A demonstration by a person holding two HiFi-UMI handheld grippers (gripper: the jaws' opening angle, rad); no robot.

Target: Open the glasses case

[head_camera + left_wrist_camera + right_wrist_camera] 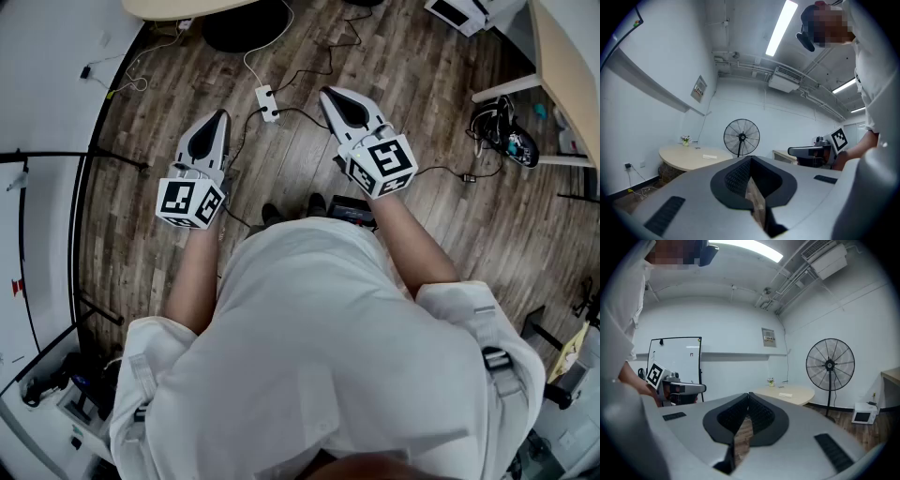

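Note:
No glasses case shows in any view. In the head view the left gripper [219, 117] and the right gripper [330, 94] are held out at waist height over a wooden floor [403, 84], both pointing away from the person. The left gripper [751, 159] has its jaws closed to a point, with nothing between them. The right gripper [749, 394] is shut the same way and holds nothing. Each gripper sees the other from the side: the right gripper [806, 151] in the left gripper view, the left gripper [689, 388] in the right gripper view.
A white power strip [267, 101] and cables lie on the floor ahead. A round table [693, 157] and a standing fan [741, 137] are by the far wall. A whiteboard [677, 359] stands at the left. A desk [567, 66] is at the right.

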